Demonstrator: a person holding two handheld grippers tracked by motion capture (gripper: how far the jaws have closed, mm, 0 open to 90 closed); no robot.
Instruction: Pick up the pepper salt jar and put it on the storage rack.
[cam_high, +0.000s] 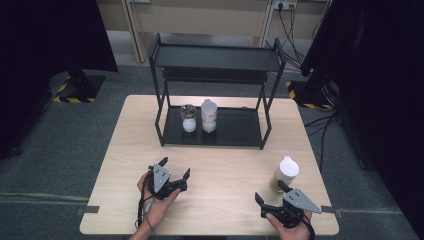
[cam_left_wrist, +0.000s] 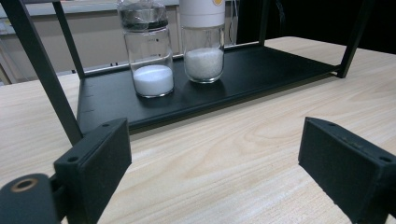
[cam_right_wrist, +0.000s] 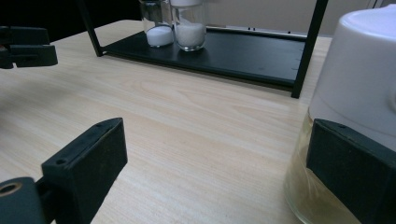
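A black two-tier rack (cam_high: 215, 57) stands at the back of the wooden table (cam_high: 125, 150). On its lower shelf (cam_left_wrist: 261, 65) sit two glass jars of white powder: one with a dark lid (cam_high: 188, 118) (cam_left_wrist: 150, 51) (cam_right_wrist: 159, 23), and to its right one with a white cap (cam_high: 208, 116) (cam_left_wrist: 201, 42) (cam_right_wrist: 189, 23). A third jar (cam_high: 286, 174) (cam_right_wrist: 355, 84), white-capped with pale yellowish contents, stands on the table at the right. My right gripper (cam_high: 270, 191) (cam_right_wrist: 219, 172) is open; the jar is just beyond its right jaw. My left gripper (cam_high: 175, 167) (cam_left_wrist: 219, 163) is open on bare table in front of the rack.
The rack's upright posts (cam_left_wrist: 42, 70) (cam_right_wrist: 308, 46) frame the lower shelf. In the right gripper view the left gripper (cam_right_wrist: 28, 46) shows at the far left. Dark curtains (cam_high: 380, 100) and stand bases (cam_high: 80, 90) flank the table.
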